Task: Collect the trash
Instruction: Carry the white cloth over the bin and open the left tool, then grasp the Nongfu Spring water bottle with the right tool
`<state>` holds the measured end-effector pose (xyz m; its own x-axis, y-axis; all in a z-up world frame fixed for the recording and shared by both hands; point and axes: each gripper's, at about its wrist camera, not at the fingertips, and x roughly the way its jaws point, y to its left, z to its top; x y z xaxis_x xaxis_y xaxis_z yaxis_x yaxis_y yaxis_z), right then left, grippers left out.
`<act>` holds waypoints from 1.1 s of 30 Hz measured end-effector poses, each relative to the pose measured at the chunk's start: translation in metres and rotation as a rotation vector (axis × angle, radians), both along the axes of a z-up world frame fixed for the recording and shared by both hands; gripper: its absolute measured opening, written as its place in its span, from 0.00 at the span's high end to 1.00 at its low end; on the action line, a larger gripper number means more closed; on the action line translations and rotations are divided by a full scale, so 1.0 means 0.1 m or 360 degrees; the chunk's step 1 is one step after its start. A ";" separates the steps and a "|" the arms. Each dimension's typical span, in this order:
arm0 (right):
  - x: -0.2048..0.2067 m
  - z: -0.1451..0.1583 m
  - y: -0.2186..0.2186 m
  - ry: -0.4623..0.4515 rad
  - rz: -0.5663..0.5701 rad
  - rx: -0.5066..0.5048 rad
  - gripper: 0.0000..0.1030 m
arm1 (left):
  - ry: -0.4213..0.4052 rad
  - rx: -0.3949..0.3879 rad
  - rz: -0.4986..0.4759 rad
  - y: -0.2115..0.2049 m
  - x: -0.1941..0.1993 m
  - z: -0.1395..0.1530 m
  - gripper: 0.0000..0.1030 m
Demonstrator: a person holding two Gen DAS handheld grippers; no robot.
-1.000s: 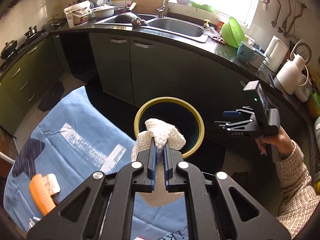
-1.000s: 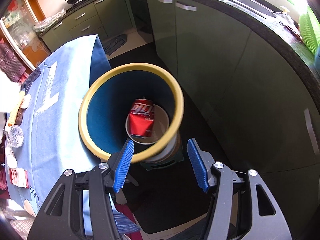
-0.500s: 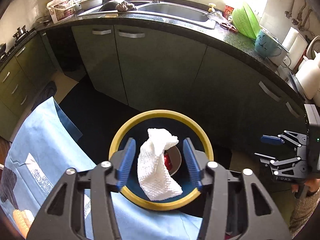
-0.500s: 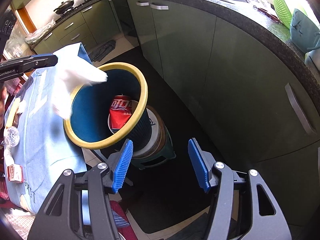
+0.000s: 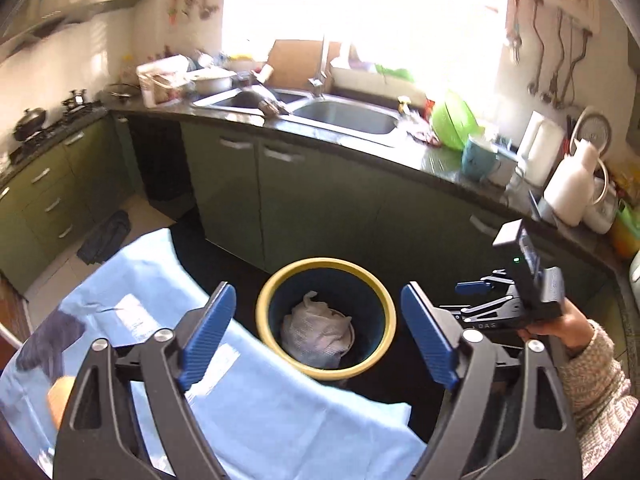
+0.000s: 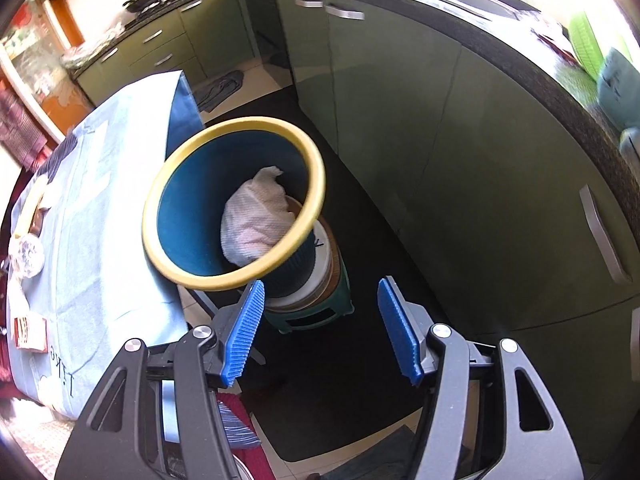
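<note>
My left tool has just been spreading, nothing between its jaws; the paper towel lies in the bin. My right tool hangs spread, empty.

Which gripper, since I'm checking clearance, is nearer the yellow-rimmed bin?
Right, it seems. The right gripper hovers open beside the bin, one fingertip at its rim; the left gripper, jaws having just opened, nothing between them, hangs farther back over the blue cloth.

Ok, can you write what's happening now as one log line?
left gripper: just opened, empty | paper towel: in bin | right gripper: open, empty
</note>
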<state>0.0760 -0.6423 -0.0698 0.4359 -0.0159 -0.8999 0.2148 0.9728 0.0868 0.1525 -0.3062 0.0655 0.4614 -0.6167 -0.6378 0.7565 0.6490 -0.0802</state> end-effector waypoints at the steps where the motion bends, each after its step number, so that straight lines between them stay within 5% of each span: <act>1: 0.04 0.03 0.05 -0.0001 0.0033 0.0004 0.41 | -0.0023 -0.0022 0.0049 0.20 -0.06 0.06 0.17; 8: 0.34 0.31 1.00 -0.0070 0.0627 0.0048 0.30 | -0.0115 -0.0070 0.0494 1.56 -0.47 0.15 0.08; 18: 0.87 0.59 2.96 -0.0168 0.1582 0.0012 0.29 | 0.0010 -0.0094 0.0933 2.96 -0.83 -0.32 0.08; 25: 0.93 0.27 4.08 -0.0074 0.2080 -0.0301 0.19 | 0.0104 -0.0146 0.1064 3.28 -1.01 -0.55 0.08; 33: 1.06 -0.07 4.70 0.0042 0.2335 -0.0610 0.13 | 0.0180 -0.0175 0.1140 3.44 -1.01 -0.72 0.08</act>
<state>0.1822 -0.1725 -0.0764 0.2577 0.1767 -0.9499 -0.9377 0.2827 -0.2019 0.0512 0.0376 -0.0063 0.7105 -0.2518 -0.6571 0.1331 0.9650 -0.2259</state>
